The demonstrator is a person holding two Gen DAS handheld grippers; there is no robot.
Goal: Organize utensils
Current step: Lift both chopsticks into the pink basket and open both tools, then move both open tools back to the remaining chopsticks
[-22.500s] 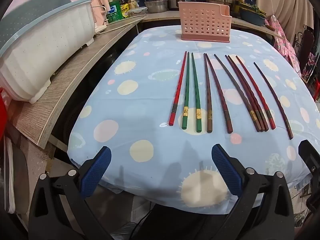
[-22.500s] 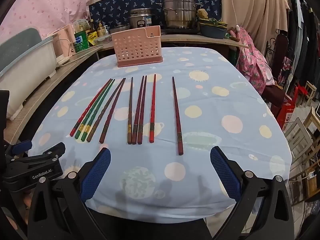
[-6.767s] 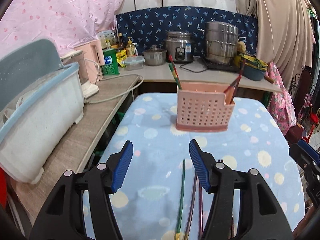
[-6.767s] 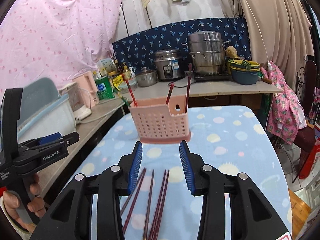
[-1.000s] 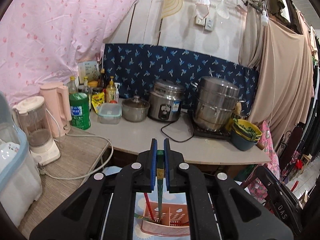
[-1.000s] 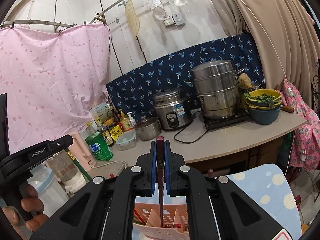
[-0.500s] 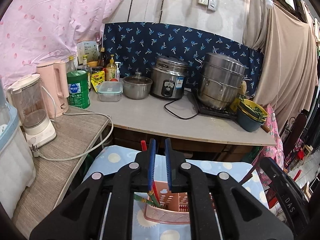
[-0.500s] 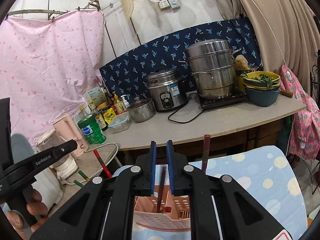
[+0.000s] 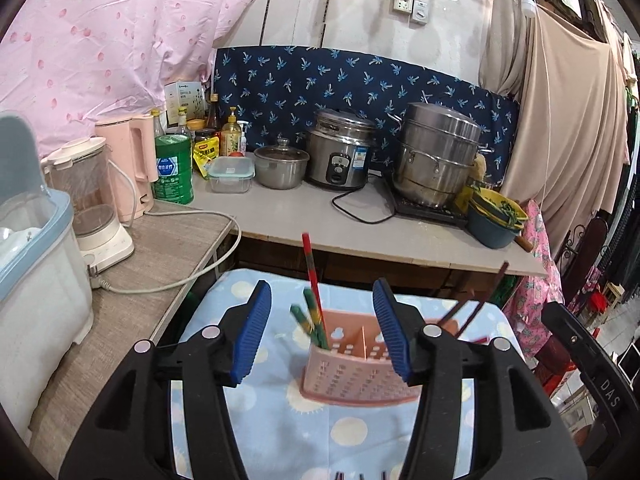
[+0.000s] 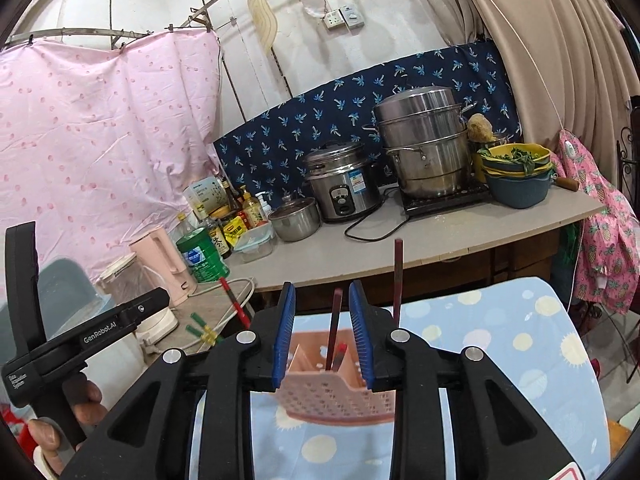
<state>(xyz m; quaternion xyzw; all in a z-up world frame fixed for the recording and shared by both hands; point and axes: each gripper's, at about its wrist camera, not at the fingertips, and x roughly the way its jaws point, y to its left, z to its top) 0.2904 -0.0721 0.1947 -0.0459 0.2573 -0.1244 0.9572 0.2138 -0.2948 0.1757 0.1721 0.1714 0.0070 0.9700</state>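
A pink perforated basket (image 9: 360, 372) stands on the blue dotted tablecloth (image 9: 280, 432). Two green chopsticks (image 9: 310, 320) and a red one (image 9: 313, 276) lean in its left compartment, and dark ones (image 9: 476, 304) lean at its right. My left gripper (image 9: 322, 332) hovers just before the basket, its jaws opening, with nothing pressed between the pads. My right gripper (image 10: 322, 334) is also opening. A dark red chopstick (image 10: 334, 328) stands loose between its pads, resting in the basket (image 10: 332, 392). Another dark red chopstick (image 10: 397, 276) rises to its right.
A counter (image 9: 360, 220) behind the table holds a rice cooker (image 9: 340, 160), a steel steamer (image 9: 436, 160), a small pot and bottles. A blender (image 9: 96, 216), a pink kettle and a white bin (image 9: 36, 288) sit at the left. A hand (image 10: 60, 412) holds the left gripper.
A second ago each gripper was shut on one chopstick above the basket. Both have let go, the chopsticks now stand in the basket, and both grippers have sunk toward it.
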